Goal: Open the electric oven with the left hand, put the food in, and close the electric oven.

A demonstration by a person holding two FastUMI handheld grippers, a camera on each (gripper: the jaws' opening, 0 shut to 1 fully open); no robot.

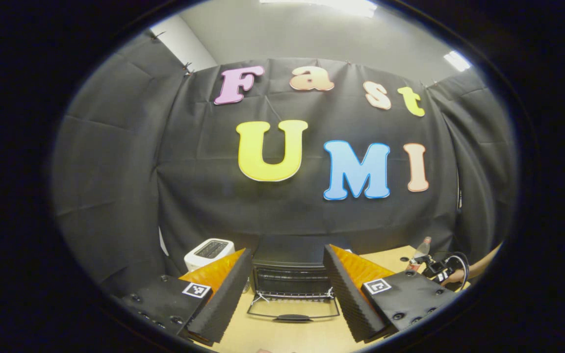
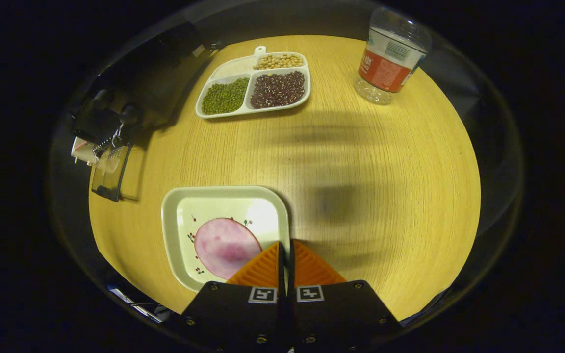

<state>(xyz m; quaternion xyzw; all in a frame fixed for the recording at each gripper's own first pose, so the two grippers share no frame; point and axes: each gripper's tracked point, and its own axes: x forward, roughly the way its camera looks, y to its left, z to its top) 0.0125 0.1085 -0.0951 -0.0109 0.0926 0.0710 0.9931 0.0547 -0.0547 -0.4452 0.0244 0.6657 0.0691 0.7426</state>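
With the left gripper (image 1: 287, 282) spread wide and empty before the open electric oven (image 1: 291, 274), the right gripper (image 2: 286, 255), fingers pinched together over the plate (image 2: 223, 198) edge, could tip the ham slice (image 2: 223, 247) off if lifted unevenly.

Table (image 2: 361, 162): wood-grain surface, smooth, low sheen. Square plate (image 2: 174, 215): glossy, glazed-looking; bottle (image 2: 391, 54): clear plastic with a paper-like label. Electric oven (image 1: 290, 267): matt black casing, wire-metal rack; left gripper (image 1: 287, 279): ribbed matt pads.
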